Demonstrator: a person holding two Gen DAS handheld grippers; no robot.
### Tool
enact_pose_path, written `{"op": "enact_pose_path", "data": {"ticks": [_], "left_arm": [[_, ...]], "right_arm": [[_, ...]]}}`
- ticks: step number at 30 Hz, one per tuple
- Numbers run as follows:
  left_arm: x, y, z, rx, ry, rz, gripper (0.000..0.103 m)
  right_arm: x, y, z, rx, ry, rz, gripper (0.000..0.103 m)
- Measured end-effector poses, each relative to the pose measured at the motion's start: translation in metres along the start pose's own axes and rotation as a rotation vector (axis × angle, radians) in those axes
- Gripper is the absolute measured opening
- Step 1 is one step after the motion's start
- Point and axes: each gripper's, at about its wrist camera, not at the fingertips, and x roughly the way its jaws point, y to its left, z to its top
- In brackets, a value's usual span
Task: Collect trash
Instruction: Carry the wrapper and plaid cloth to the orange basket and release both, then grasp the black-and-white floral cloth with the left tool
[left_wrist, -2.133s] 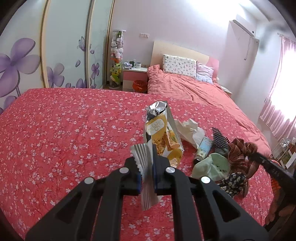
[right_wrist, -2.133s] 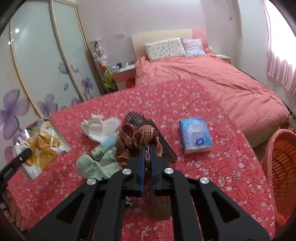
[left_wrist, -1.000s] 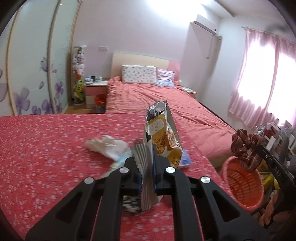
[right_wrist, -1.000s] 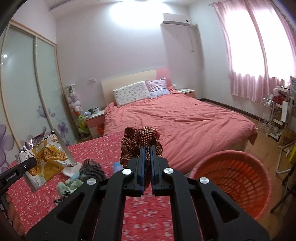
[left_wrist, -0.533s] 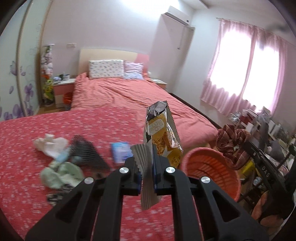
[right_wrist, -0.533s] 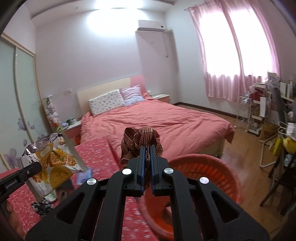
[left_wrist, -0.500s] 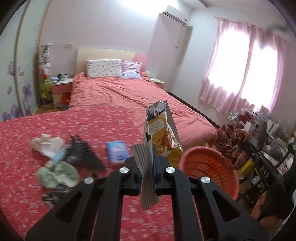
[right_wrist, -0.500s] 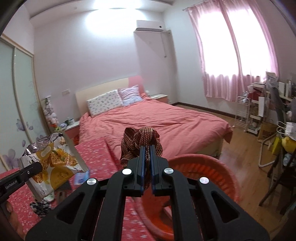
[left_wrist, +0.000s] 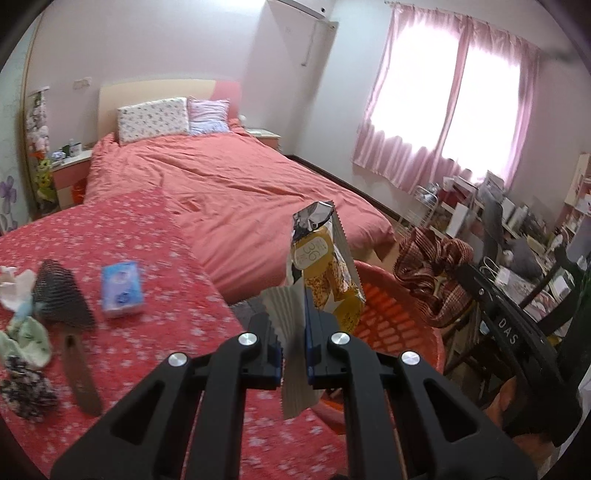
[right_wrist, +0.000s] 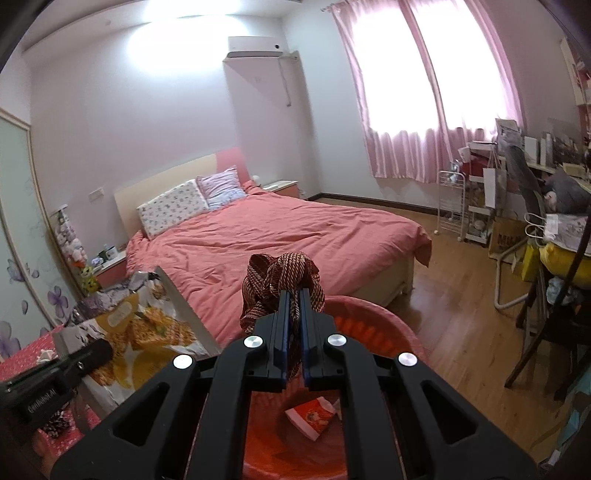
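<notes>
Both our grippers clamp trash above the round orange plastic basket (right_wrist: 373, 332): left gripper (left_wrist: 293, 334) yellow snack bag (left_wrist: 325, 273), right gripper (right_wrist: 293, 325) brown woven cloth (right_wrist: 280, 284); releasing off-centre risks bag missing the rim.

We are in a home bedroom. We see a made bed (right_wrist: 280, 236) with a pink duvet and two patterned pillows (right_wrist: 173, 206) against a headboard, a nightstand (left_wrist: 70, 173) beside it, pink curtains (right_wrist: 417, 88) over a bright window, a wall air conditioner (right_wrist: 255, 48), a floral wardrobe door (right_wrist: 18, 236), wooden flooring (right_wrist: 458, 291) and a cluttered desk (left_wrist: 517, 236).
</notes>
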Motion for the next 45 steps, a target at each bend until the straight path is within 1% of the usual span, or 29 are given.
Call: {"op": "enact_pose_path", "data": {"ticks": [6,7,8,9,10,11,12,13,14,16,18,20,21,23,29,33,37,42,45], "left_arm": [[0.03,-0.018,-0.01,0.021,0.046,-0.023,0.012],[0.037,-0.02,-0.013,0.022,0.058,-0.022,0.016],[0.041,-0.023,-0.014,0.025,0.066,-0.021,0.025],[0.046,-0.024,-0.016,0.028,0.076,-0.021,0.029],[0.05,-0.024,-0.018,0.031,0.086,-0.016,0.037],[0.053,-0.024,-0.021,0.035,0.095,-0.01,0.04],[0.055,-0.023,-0.023,0.037,0.103,-0.006,0.041],[0.057,-0.021,-0.025,0.037,0.112,0.001,0.042],[0.058,-0.018,-0.027,0.034,0.118,0.007,0.045],[0.057,-0.011,-0.03,0.025,0.125,0.023,0.049],[0.054,-0.003,-0.033,0.021,0.125,0.045,0.053],[0.047,0.005,-0.035,0.023,0.12,0.075,0.058],[0.043,0.009,-0.037,0.027,0.115,0.089,0.059],[0.035,0.015,-0.038,0.032,0.106,0.116,0.063],[0.008,0.038,-0.04,0.022,0.085,0.194,0.066],[-0.01,0.06,-0.044,-0.018,0.08,0.241,0.067],[-0.033,0.086,-0.047,-0.058,0.059,0.299,0.067],[-0.068,0.123,-0.055,-0.111,0.027,0.374,0.07],[-0.087,0.146,-0.063,-0.132,0.01,0.435,0.071]], "right_arm": [[0.012,-0.016,-0.002,0.038,0.023,-0.018,0.006],[0.016,-0.018,-0.002,0.044,0.037,-0.014,0.007],[0.019,-0.019,-0.004,0.047,0.052,-0.008,0.008],[0.023,-0.021,-0.005,0.055,0.064,-0.003,0.009],[0.025,-0.022,-0.007,0.057,0.073,-0.001,0.011],[0.026,-0.022,-0.009,0.055,0.084,0.0,0.012],[0.027,-0.023,-0.01,0.05,0.094,0.0,0.012],[0.029,-0.023,-0.012,0.043,0.104,-0.004,0.017],[0.029,-0.023,-0.014,0.04,0.112,-0.007,0.027],[0.028,-0.023,-0.016,0.034,0.118,-0.012,0.037],[0.026,-0.022,-0.017,0.014,0.117,-0.025,0.038],[0.024,-0.019,-0.017,-0.014,0.117,-0.041,0.04],[0.021,-0.016,-0.018,-0.023,0.117,-0.044,0.044],[0.021,-0.017,-0.017,-0.029,0.117,-0.042,0.045],[0.013,0.002,-0.021,-0.074,0.127,-0.018,0.045],[0.009,0.017,-0.023,-0.102,0.131,0.005,0.045],[0.004,0.033,-0.026,-0.127,0.141,0.036,0.045],[-0.001,0.051,-0.033,-0.157,0.157,0.078,0.046],[-0.004,0.066,-0.041,-0.184,0.175,0.112,0.046]]}}
